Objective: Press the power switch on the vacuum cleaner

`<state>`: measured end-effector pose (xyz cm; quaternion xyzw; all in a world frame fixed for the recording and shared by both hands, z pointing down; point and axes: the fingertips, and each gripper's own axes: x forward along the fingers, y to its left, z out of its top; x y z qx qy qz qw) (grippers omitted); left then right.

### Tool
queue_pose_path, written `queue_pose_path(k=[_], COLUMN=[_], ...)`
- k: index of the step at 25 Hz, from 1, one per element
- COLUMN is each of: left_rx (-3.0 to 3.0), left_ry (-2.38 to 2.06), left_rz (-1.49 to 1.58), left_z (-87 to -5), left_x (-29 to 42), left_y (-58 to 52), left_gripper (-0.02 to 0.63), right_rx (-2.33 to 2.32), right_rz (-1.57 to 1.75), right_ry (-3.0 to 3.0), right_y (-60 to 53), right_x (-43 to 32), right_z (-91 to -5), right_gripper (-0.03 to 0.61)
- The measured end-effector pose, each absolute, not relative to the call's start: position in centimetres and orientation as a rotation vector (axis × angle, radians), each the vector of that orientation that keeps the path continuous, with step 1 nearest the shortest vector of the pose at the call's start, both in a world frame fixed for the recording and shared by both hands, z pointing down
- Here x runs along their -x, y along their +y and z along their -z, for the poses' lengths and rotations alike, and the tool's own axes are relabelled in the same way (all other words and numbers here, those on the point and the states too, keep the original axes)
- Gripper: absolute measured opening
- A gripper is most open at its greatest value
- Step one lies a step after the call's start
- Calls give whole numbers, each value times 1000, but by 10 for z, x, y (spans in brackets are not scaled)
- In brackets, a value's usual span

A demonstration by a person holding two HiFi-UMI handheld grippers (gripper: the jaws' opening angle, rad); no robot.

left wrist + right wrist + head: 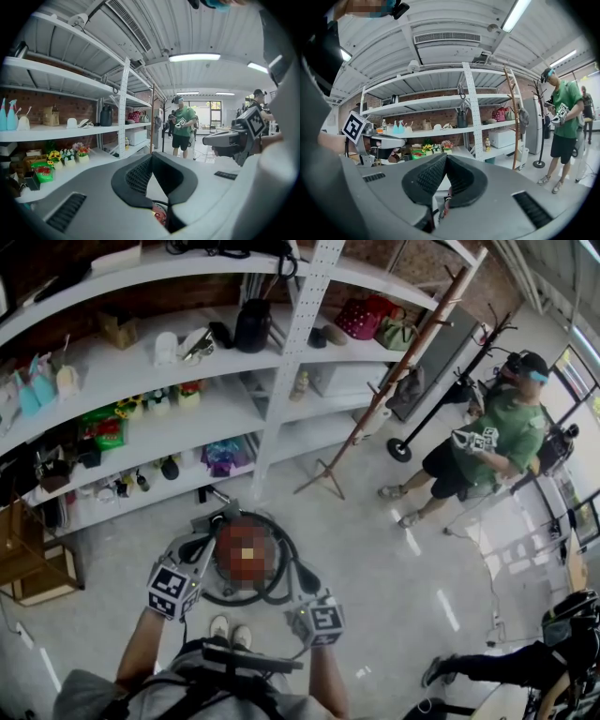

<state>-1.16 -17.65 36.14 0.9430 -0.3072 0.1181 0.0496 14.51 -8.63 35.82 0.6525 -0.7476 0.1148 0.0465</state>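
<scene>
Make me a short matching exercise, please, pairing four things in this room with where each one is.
Things:
1. vacuum cleaner
2. black jug
3. person in green
4. wooden pole

Places:
A. on a white shelf
B. on the floor by the white shoes
C. rising from the floor in front of the shelves
D. standing at the right of the head view

Pairs: 1-B, 2-A, 3-D, 4-C.

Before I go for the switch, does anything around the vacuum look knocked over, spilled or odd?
Nothing stands out. The vacuum cleaner sits on the floor with its hose looped round it, and no spill shows beside it. The left tool and the right tool are both shut and empty above it.
</scene>
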Motion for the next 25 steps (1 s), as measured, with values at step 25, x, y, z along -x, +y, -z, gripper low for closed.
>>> queue_pose_path(k=[25], left_rx=[-2904], left_ry=[-940], left_rz=[-345], left_z=[-350], left_x=[9], left_y=[-175], left_gripper=[8], right_rx=[-2009], right_rz=[-319], right_ry=[-2268], right_y=[-80], right_x=[-149], right_z=[-348], right_gripper=[8])
